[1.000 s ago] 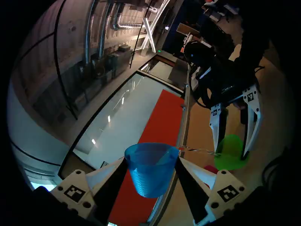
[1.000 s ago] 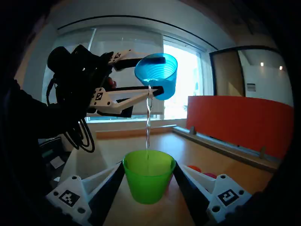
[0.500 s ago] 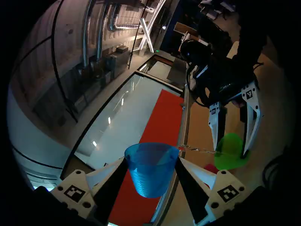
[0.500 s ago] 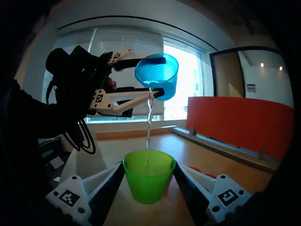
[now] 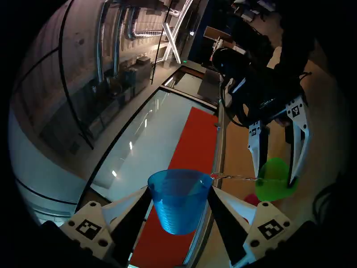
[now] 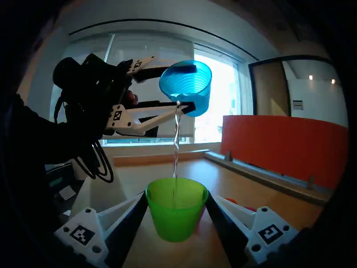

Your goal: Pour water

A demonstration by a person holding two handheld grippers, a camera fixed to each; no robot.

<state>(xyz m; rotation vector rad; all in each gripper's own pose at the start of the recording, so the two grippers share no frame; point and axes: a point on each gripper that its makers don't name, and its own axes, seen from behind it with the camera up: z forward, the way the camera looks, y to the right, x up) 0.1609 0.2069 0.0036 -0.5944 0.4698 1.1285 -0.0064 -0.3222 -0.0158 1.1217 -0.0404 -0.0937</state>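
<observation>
Pouring is under way. In the right gripper view, the left gripper's fingers pinch the tilted blue cup at upper centre. A thin stream falls into the green cup at bottom centre, pinched by the right gripper. Next, probably hold the tilt steady, then right the blue cup once it is empty.

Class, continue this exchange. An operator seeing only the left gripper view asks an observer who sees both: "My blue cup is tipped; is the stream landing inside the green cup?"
Observer: Yes; in the right gripper view the stream lands inside the mouth of the green cup.
Operator: Any water left in my cup?
Observer: Yes, a shallow pool sits at the lower lip of the blue cup.
Operator: Is the green cup level?
Observer: Its rim looks level, with the right gripper shut on it.
</observation>
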